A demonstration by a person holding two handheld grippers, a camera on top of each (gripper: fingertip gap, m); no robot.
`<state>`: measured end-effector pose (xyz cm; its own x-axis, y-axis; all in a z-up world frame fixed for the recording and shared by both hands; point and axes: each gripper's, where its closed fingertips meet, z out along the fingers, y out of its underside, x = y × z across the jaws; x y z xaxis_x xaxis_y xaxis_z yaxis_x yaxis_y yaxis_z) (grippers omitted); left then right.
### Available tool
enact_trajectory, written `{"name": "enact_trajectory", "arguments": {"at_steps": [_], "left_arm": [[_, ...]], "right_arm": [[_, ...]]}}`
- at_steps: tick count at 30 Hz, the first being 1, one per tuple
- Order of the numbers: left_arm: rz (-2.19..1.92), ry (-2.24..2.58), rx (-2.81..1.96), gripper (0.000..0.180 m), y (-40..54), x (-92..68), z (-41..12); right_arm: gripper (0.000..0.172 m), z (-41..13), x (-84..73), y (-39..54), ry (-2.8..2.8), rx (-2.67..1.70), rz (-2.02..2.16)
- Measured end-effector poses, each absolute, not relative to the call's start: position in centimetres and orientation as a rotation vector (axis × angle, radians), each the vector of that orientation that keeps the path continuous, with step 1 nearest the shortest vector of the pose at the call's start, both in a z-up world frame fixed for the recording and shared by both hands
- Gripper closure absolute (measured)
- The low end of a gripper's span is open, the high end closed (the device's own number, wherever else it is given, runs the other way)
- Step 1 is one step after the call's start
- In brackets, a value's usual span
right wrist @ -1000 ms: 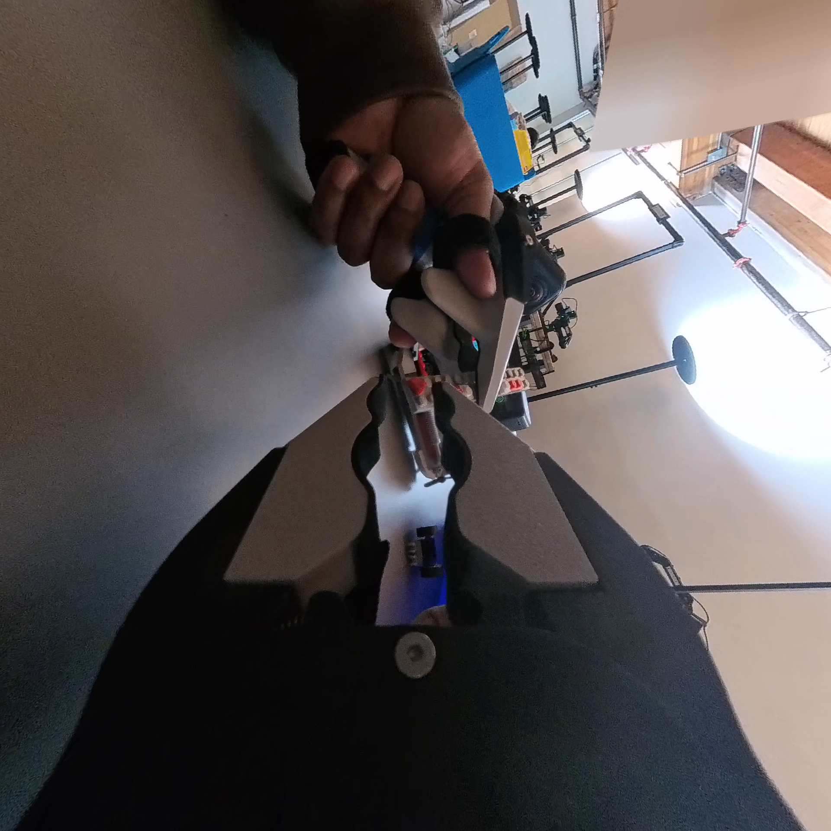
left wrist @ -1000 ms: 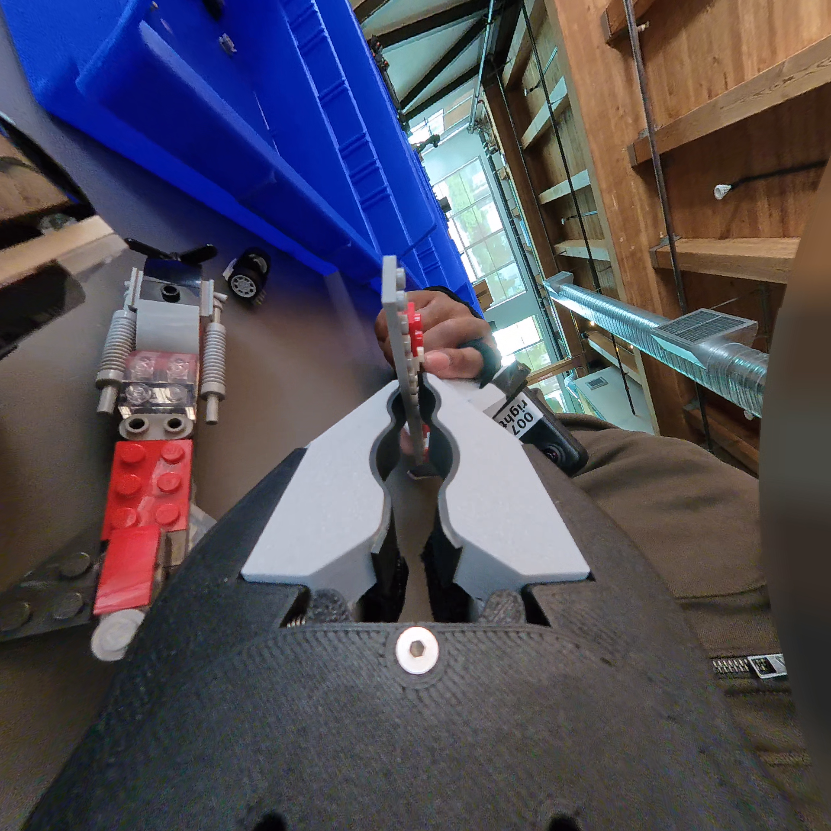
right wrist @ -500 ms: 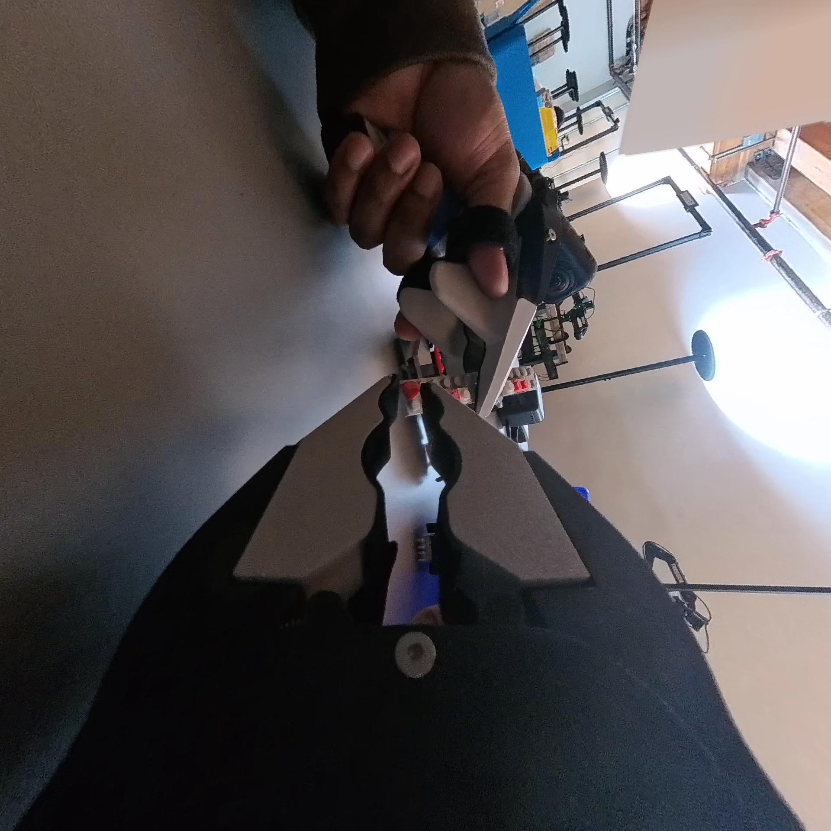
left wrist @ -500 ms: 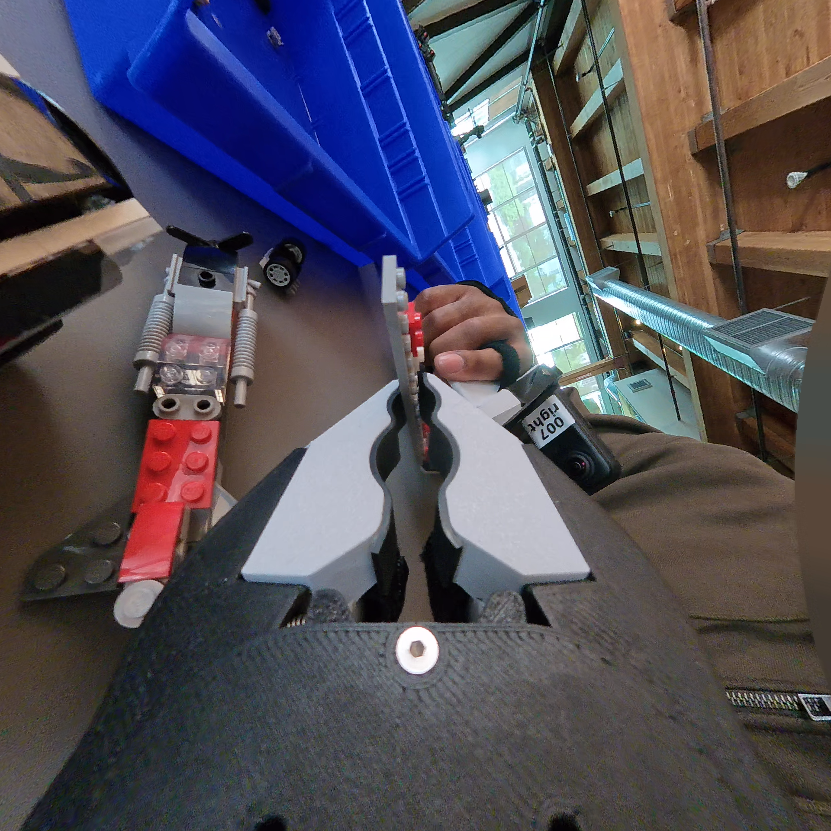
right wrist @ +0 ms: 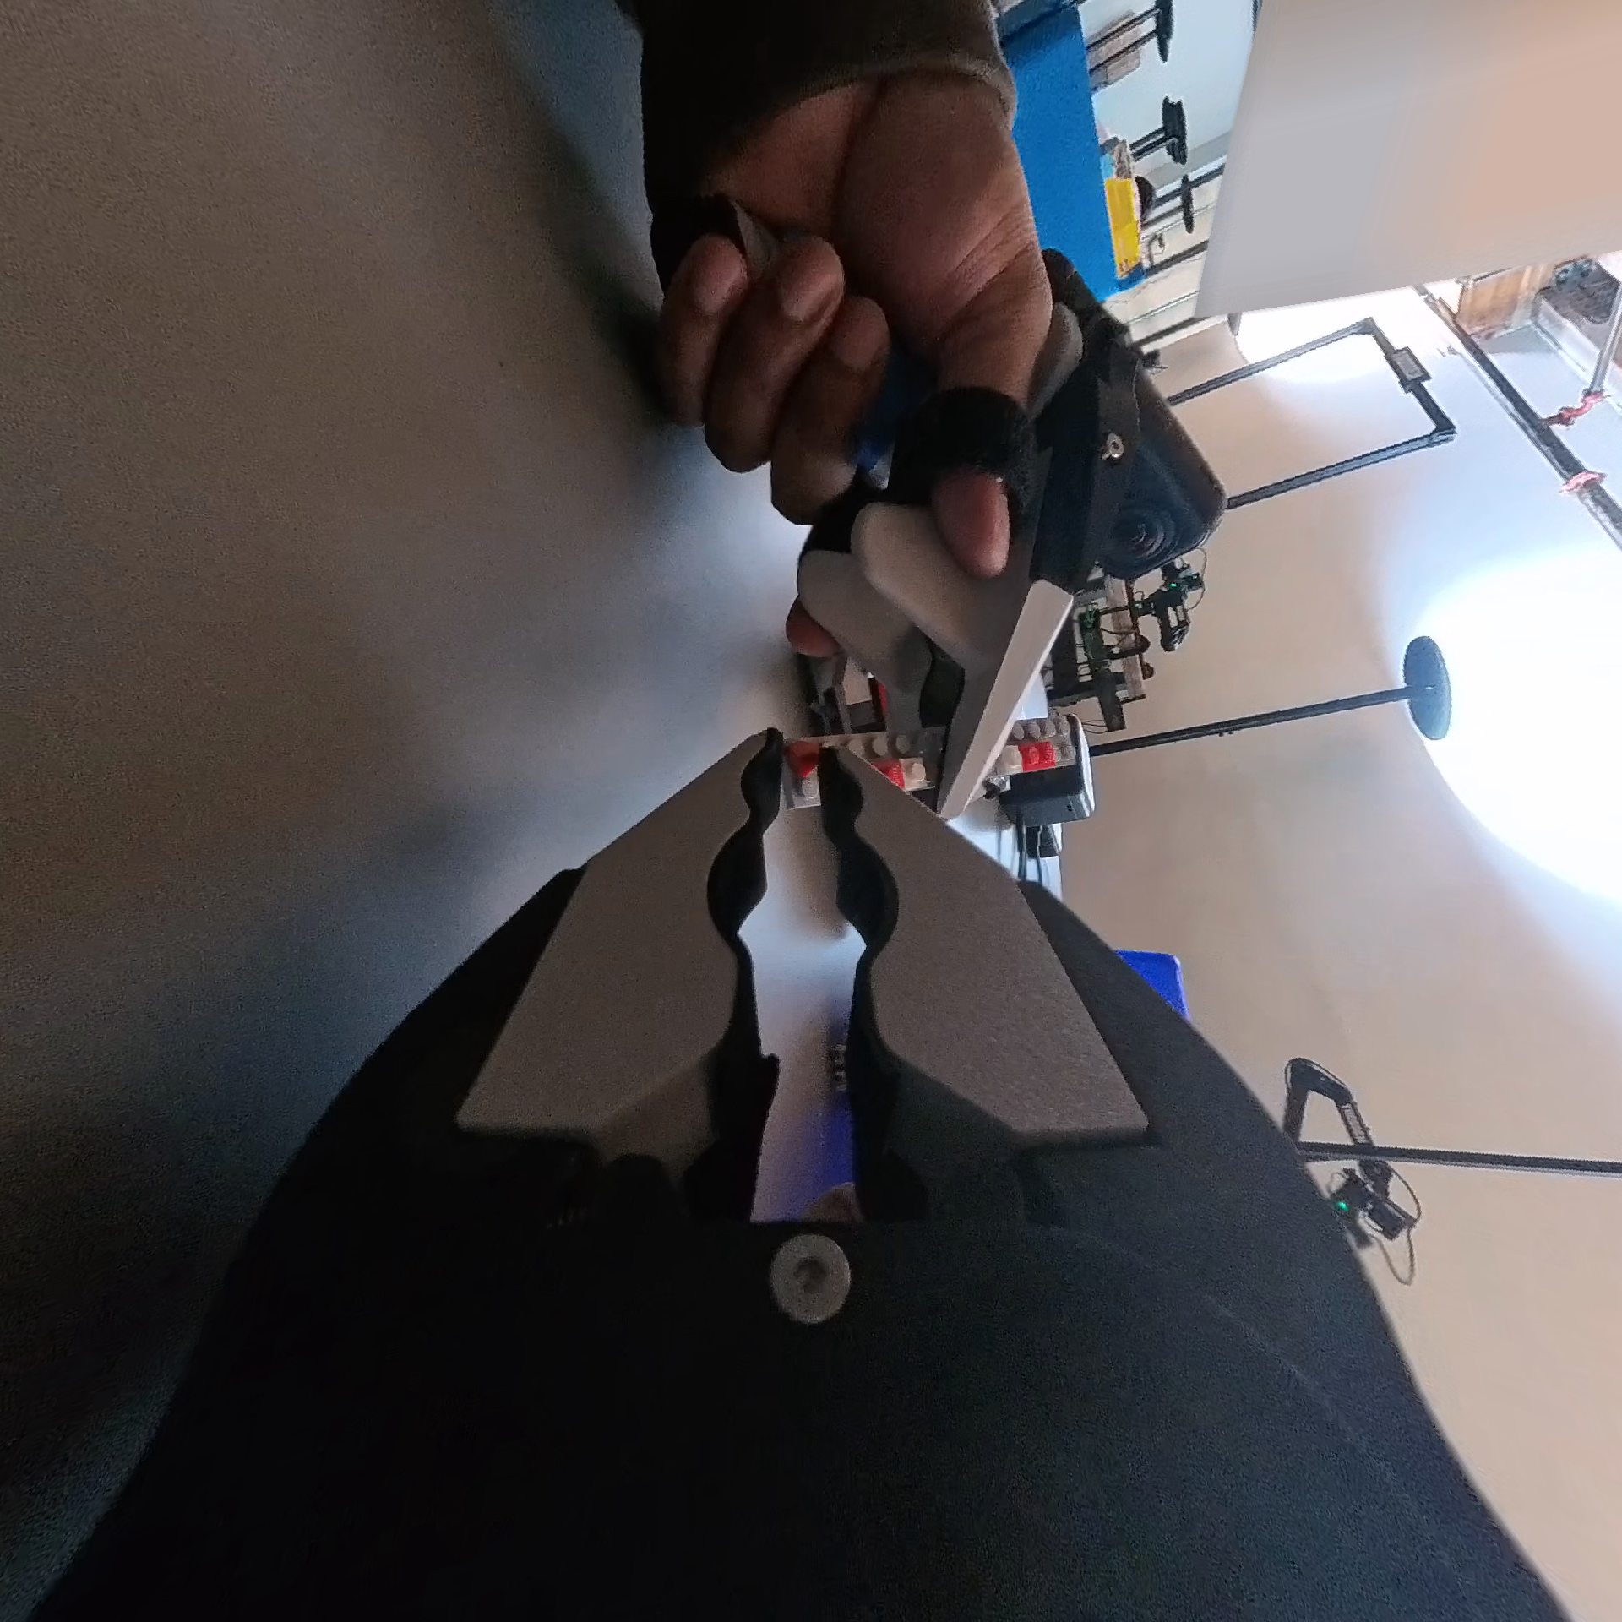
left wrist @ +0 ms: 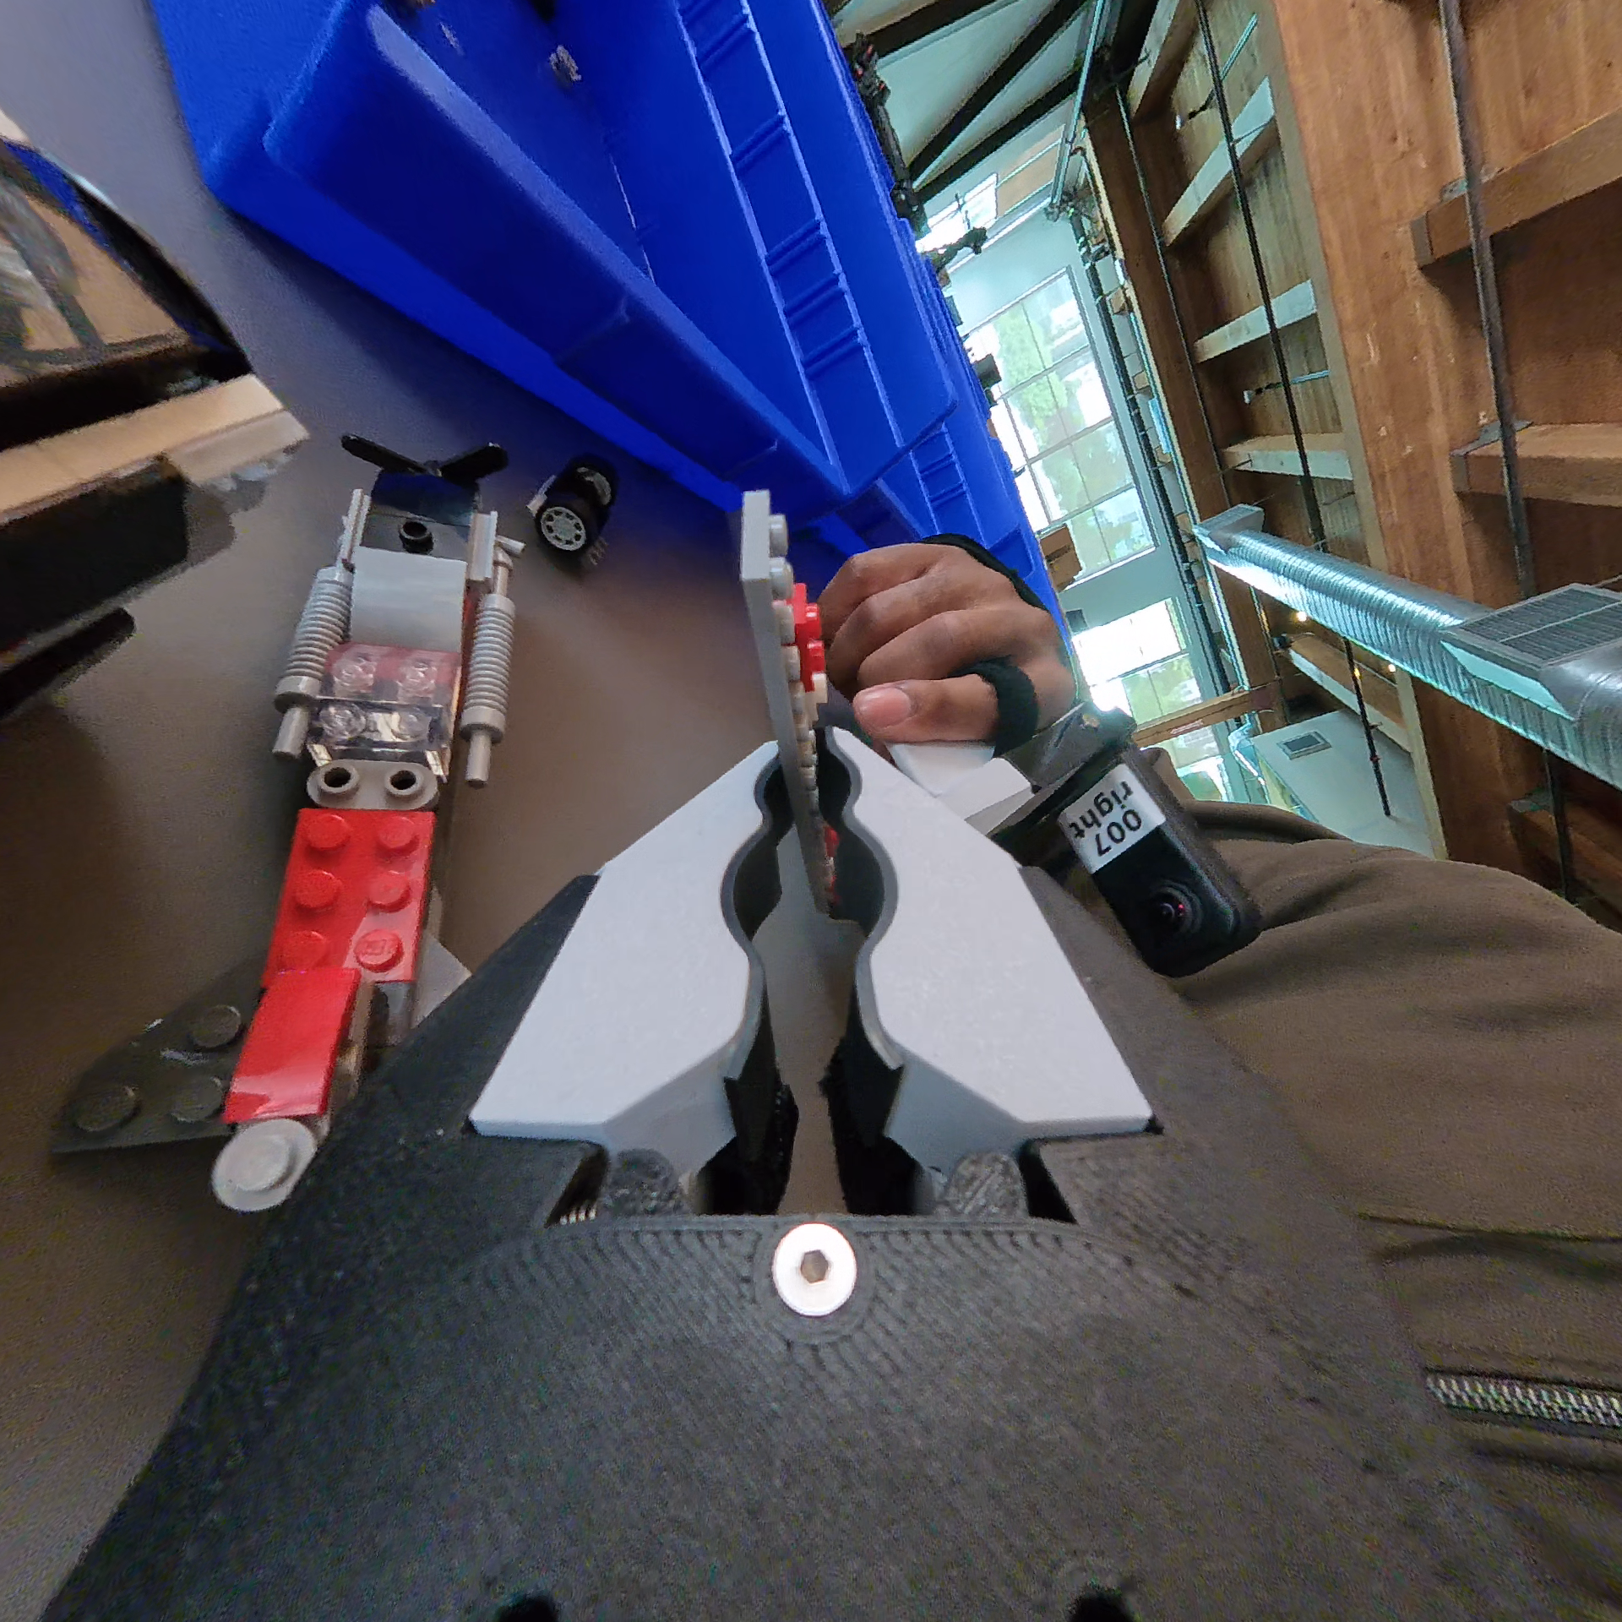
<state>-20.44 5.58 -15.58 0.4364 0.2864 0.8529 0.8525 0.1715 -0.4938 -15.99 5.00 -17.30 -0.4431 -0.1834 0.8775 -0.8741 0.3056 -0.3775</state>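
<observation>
In the left wrist view, the left gripper (left wrist: pixel 812 772) is clamping a thin grey studded plate (left wrist: pixel 762 614) edge-on, its two grey fingers (left wrist: pixel 693 895) pressing on the plate's lower part while the plate is standing upright above the brown bench (left wrist: pixel 614 667). Small red and white pieces (left wrist: pixel 806 636) are sitting on the plate's studded side. A hand (left wrist: pixel 930 649) is gripping the other tool just beside the plate, with a small black camera (left wrist: pixel 1167 904) beneath it. On the bench to the left, a long brick model (left wrist: pixel 369 772) in grey, clear and red is lying flat, with a loose black wheel (left wrist: pixel 570 518) near its far end and blue bins (left wrist: pixel 614 219) behind. The plate's lowest edge is hidden between the fingers.

In the right wrist view, the right gripper (right wrist: pixel 803 764) is closing narrowly on the end of the same plate (right wrist: pixel 806 790), where a red piece (right wrist: pixel 800 759) is sitting between the fingertips. The left gripper's grey finger (right wrist: pixel 992 702) is crossing the plate farther along, held by a hand (right wrist: pixel 860 351). The lighting is dim, so the exact contact is hard to make out.
</observation>
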Motion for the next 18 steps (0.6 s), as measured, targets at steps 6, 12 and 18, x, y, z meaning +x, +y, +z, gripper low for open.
{"name": "enact_trajectory", "arguments": {"at_steps": [6,12,18], "left_arm": [[-0.517,-1.106,-1.407,0.175,5.62,-20.49,-15.76],[-0.491,-1.106,-1.428,0.175,5.7,-20.45,-15.91],[-0.461,-1.102,-1.451,0.175,5.8,-20.4,-16.04]], "right_arm": [[0.163,-17.47,-16.02,5.04,-1.893,0.927,1.202],[0.163,-17.68,-16.01,5.08,-1.944,0.917,1.223],[0.163,-17.91,-15.97,5.12,-1.986,0.91,1.239]]}}
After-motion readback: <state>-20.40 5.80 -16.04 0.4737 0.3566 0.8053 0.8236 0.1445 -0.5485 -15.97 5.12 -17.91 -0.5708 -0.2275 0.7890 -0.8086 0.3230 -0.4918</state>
